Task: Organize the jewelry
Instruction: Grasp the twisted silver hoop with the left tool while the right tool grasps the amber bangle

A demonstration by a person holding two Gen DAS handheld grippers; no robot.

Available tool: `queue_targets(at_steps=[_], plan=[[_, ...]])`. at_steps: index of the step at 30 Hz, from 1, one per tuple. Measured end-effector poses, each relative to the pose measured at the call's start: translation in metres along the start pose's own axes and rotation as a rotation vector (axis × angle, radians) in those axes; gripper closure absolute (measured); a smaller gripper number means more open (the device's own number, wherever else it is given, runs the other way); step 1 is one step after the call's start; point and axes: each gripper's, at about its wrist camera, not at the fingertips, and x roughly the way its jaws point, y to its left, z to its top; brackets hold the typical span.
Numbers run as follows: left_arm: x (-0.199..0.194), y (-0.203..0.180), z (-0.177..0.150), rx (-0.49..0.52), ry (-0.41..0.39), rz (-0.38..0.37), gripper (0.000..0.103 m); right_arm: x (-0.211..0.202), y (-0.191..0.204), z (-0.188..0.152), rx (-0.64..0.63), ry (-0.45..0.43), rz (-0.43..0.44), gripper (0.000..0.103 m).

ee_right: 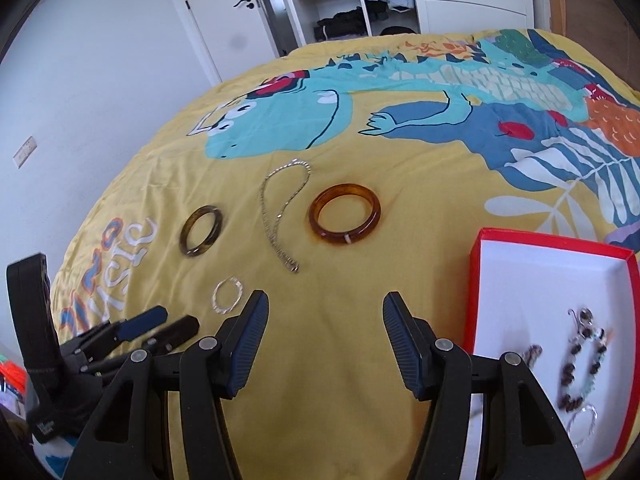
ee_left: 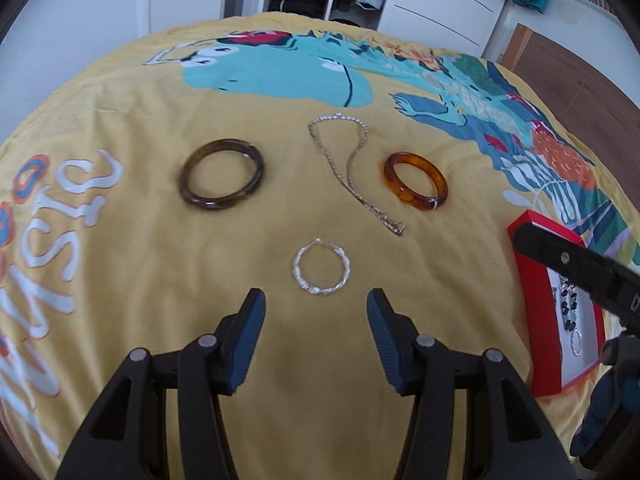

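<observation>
Yellow bedding printed with a turquoise dinosaur covers the bed (ee_left: pixel 120 264), and 4 loose pieces of jewelry lie on it, all apart from one another. 2 are bangles: a dark brown bangle (ee_left: pixel 221 174) toward the left and an amber bangle (ee_left: pixel 415 181) toward the right. Between them runs 1 silver chain necklace (ee_left: pixel 352 168), looped at the far end and trailing toward the camera. Nearest the left tool (ee_left: pixel 316 308) sits 1 twisted silver bracelet (ee_left: pixel 321 267), just ahead of the gap between its fingertips.

That left tool is spread wide with nothing between its blue pads. The right tool (ee_right: pixel 325 312) is likewise wide apart and holds nothing; bare bedding lies ahead of it, with the amber bangle farther on.

At the right edge of the bed rests 1 red box (ee_right: pixel 536 238) with a white inside. It holds a dark beaded bracelet (ee_right: pixel 580 364), a silver ring-shaped piece (ee_right: pixel 582 424) near the close corner, and a small blurred piece beside the beads that cannot be identified. In the left wrist view the right tool's arm crosses over the box and hides part of it.

Beyond the bed stand a white door (ee_right: pixel 224 12) and an open wardrobe (ee_right: pixel 344 4) with folded and hanging clothes.
</observation>
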Motion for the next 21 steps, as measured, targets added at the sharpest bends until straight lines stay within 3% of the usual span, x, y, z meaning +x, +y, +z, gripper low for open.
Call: queue_targets(at_steps=[6, 10, 15, 21], plan=[[0.038, -0.004, 0.002, 0.030, 0.035, 0.019, 0.052, 0.037, -0.006, 0.021, 0.031, 0.007, -0.020, 0.044], [0.045, 0.002, 0.004, 0.017, 0.012, 0.019, 0.052, 0.062, -0.011, 0.035, 0.055, 0.010, -0.050, 0.045], [0.048, 0.010, 0.005, -0.006, -0.007, -0.009, 0.053, 0.098, -0.020, 0.050, 0.084, 0.055, -0.101, 0.062], [0.048, 0.021, 0.004, -0.040, -0.023, -0.051, 0.062, 0.126, -0.026, 0.057, 0.095, 0.081, -0.133, 0.066]])
